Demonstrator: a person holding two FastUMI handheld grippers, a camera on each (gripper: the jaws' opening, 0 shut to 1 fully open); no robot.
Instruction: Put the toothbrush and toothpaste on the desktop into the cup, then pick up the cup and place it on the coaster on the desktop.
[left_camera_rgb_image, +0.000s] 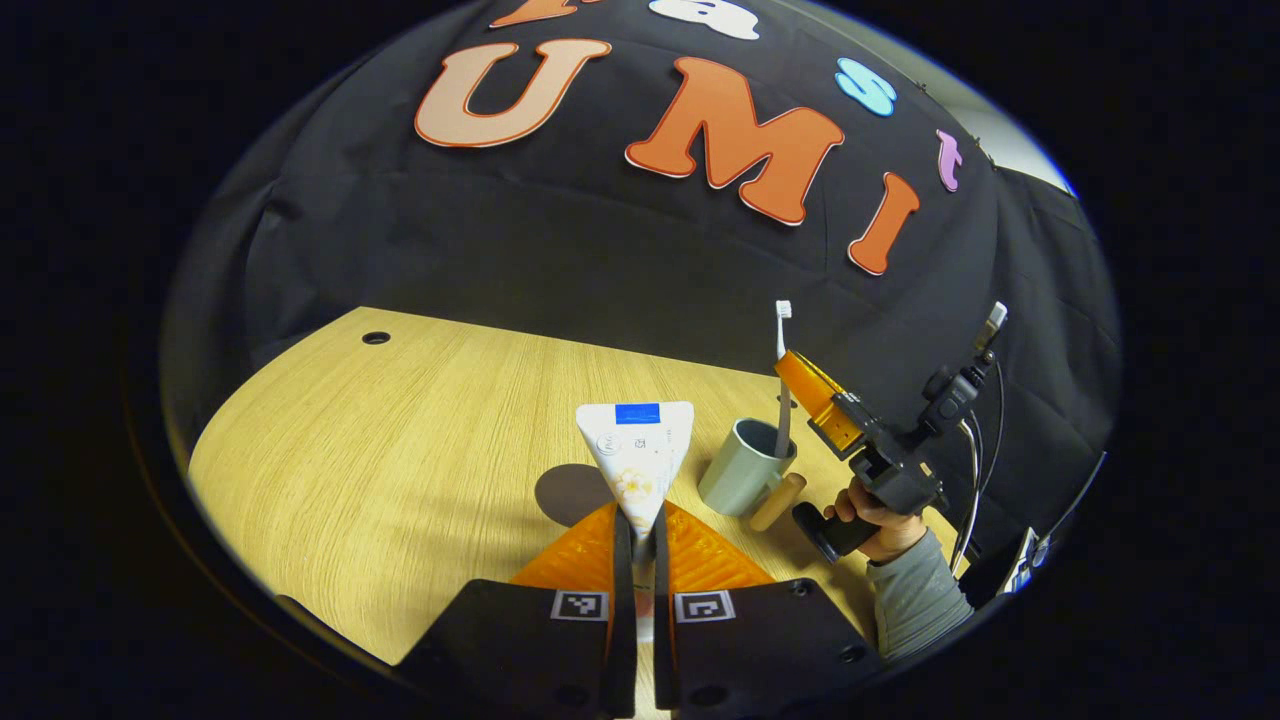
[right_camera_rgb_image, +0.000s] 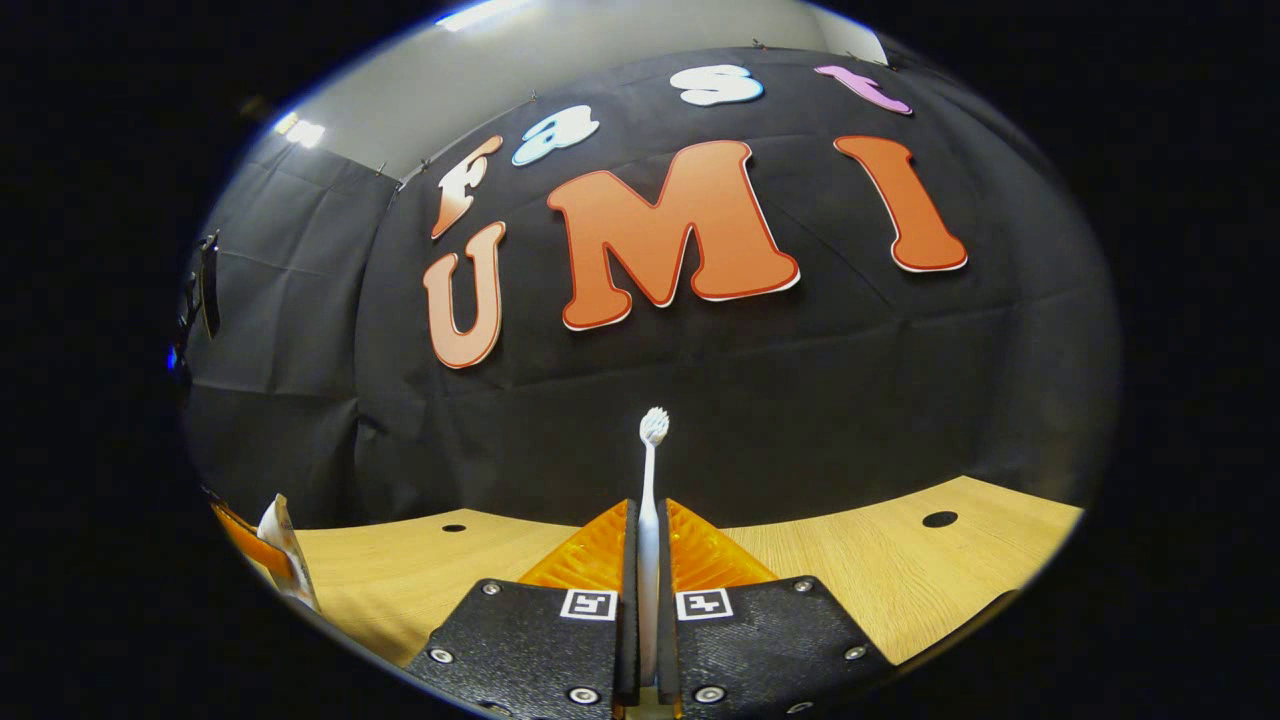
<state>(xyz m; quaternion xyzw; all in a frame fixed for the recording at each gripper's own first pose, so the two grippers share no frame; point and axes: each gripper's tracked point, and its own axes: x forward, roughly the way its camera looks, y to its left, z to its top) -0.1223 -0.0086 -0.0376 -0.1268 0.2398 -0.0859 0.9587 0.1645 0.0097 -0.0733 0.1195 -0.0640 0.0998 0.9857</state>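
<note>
Fingers of the left gripper (left_camera_rgb_image: 640, 560) are closed on the toothpaste (left_camera_rgb_image: 637, 455), which is clamped at its narrow end, with its wide crimped end raised above the desktop (left_camera_rgb_image: 400, 430). Fingers of the right gripper (right_camera_rgb_image: 648, 585) are closed on the toothbrush (right_camera_rgb_image: 651, 490), bristles upward. In the left gripper view, the toothbrush handle is seen entering the cup (left_camera_rgb_image: 745, 466); whether it touches the bottom cannot be told. The coaster (left_camera_rgb_image: 572, 492) lies just beside the cup, partly hidden behind the tube.

Risks:
1. The cup may be tipped if the handle is pressed sideways against its rim.
2. The 2 grippers may collide if the tube is brought over early.

The right gripper is tilted steeply downward over the cup, held by a hand (left_camera_rgb_image: 872, 520) from below.
</note>
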